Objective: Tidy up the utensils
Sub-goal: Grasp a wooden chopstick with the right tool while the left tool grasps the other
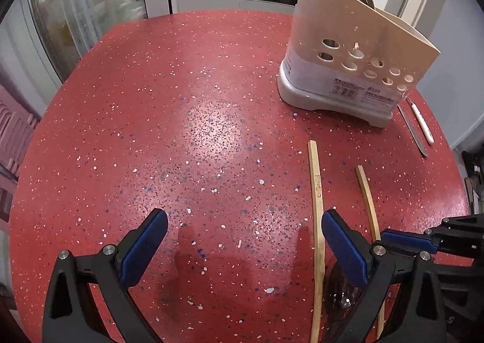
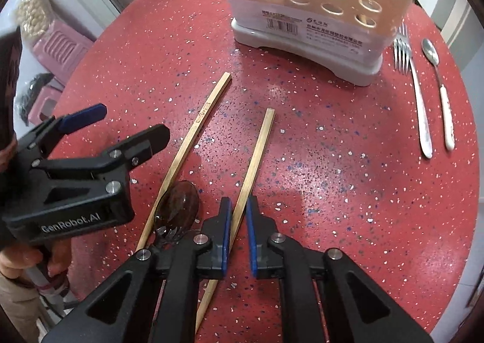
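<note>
Round red speckled desk, seen from both wrist views. Toward the far side, a beige plastic utensil holder with round holes on a grey base, standing upright; several handles poking out of its top in the left wrist view. Just right of the holder, a steel fork and a white-handled steel spoon, lying side by side but apart. Nearer, two pale wooden chopsticks flat on the desk: the left chopstick and the right chopstick, roughly parallel, well apart. A dark translucent plastic spoon lying across the near part of the left chopstick.

Right tongs narrowed around the right chopstick, blue pads on either side with a small gap visible; contact hard to judge. Left tongs spread wide, empty, low over bare desk, the left chopstick just inside their right finger.
</note>
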The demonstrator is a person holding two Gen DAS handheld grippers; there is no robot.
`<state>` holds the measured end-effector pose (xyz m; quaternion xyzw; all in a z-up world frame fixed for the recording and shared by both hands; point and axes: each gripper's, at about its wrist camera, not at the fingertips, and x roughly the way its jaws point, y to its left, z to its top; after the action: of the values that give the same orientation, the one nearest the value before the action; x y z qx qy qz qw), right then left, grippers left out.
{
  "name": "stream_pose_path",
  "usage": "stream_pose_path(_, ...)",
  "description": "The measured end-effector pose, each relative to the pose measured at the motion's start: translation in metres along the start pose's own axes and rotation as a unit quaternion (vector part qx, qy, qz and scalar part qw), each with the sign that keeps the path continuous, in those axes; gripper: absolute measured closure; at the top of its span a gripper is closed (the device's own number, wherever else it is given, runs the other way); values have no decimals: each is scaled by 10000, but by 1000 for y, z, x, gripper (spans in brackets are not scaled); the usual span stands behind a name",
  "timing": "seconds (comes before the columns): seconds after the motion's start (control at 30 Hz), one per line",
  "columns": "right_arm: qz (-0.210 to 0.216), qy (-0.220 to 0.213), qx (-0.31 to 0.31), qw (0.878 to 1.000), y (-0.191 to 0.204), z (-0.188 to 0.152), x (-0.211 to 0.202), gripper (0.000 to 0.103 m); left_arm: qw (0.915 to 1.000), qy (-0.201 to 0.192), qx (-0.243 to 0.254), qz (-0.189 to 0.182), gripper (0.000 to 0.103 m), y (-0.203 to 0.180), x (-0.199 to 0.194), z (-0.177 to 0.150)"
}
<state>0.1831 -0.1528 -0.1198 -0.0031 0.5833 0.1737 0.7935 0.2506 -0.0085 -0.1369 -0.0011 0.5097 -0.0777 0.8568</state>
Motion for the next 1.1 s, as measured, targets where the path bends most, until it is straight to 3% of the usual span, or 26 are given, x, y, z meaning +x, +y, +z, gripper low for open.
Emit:
stream_pose_path(0.23,570,-127,323,9978,-20,-7,-3,97,9992,115,391,-35,0,-22,0,4)
stream_pose_path(0.5,766,-467,328,9954,-38,-16,-21,97,9956,468,807,67,4,-49,11,4)
stream_pose_path(0.7,900,-728,233,9930,-53,-25,-40,97,9922,710,1011,-155,28,-60,5,14)
stream_pose_path(0.77,962,-810,228,9918,-56,-28,-46,97,9910,708,1111,-231,52,-65,1,15)
stream_pose_path(0.8,984,-843,227,9913,-58,-28,-48,97,9906,719,1136,-238,71,-68,0,14)
stream_pose_path(1.1,1155,-1279,228,9848,-75,-43,-84,97,9958,371,825,-132,72,-62,-20,-1)
